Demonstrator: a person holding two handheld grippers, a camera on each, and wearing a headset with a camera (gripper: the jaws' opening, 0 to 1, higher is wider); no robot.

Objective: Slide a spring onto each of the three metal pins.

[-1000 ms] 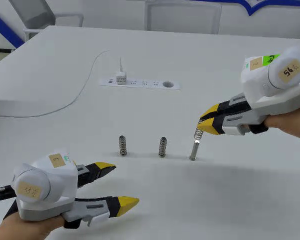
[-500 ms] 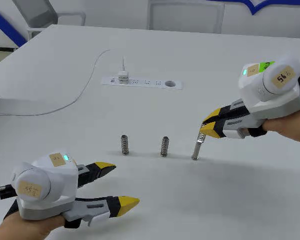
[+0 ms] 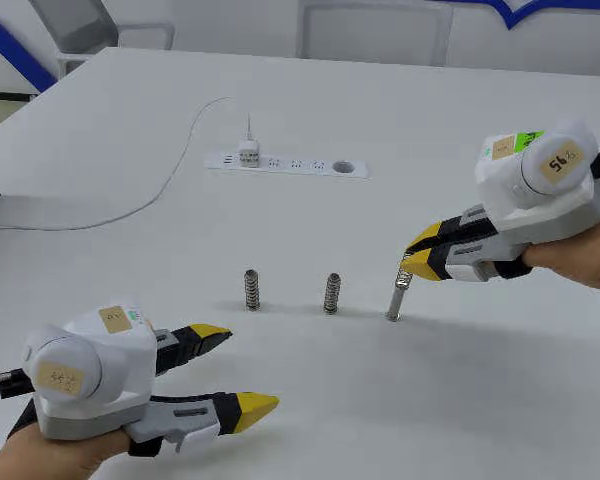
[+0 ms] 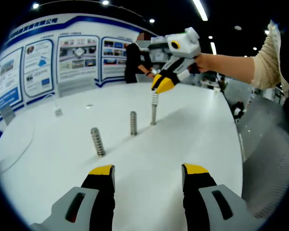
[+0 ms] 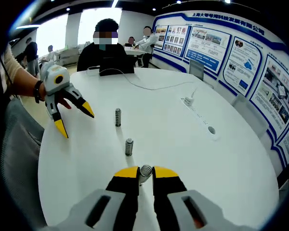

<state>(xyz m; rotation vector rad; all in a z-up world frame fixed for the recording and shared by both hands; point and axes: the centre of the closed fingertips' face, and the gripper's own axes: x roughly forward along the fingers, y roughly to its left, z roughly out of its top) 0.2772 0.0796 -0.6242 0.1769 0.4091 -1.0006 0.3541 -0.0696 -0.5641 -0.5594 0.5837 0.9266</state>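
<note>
Three metal pins stand in a row on the white table (image 3: 310, 400). The left pin (image 3: 251, 290) and the middle pin (image 3: 331, 293) each wear a spring. The right pin (image 3: 393, 305) is bare along its shaft. My right gripper (image 3: 417, 262) is shut on a spring (image 3: 404, 277), tilted, with its lower end at that pin's top. The right gripper view has the spring (image 5: 145, 172) pinched between the yellow tips. My left gripper (image 3: 242, 370) is open at the near left with nothing in it. In the left gripper view it (image 4: 148, 169) faces the pins.
A white power strip (image 3: 285, 164) with a plug (image 3: 248, 151) and a trailing cable (image 3: 150, 200) lies beyond the pins. Chairs stand at the table's far edge. A person (image 5: 106, 53) sits at the far end in the right gripper view.
My right gripper has come down a little with the spring, bringing its lower end to the top of the right pin. The left gripper has not moved.
</note>
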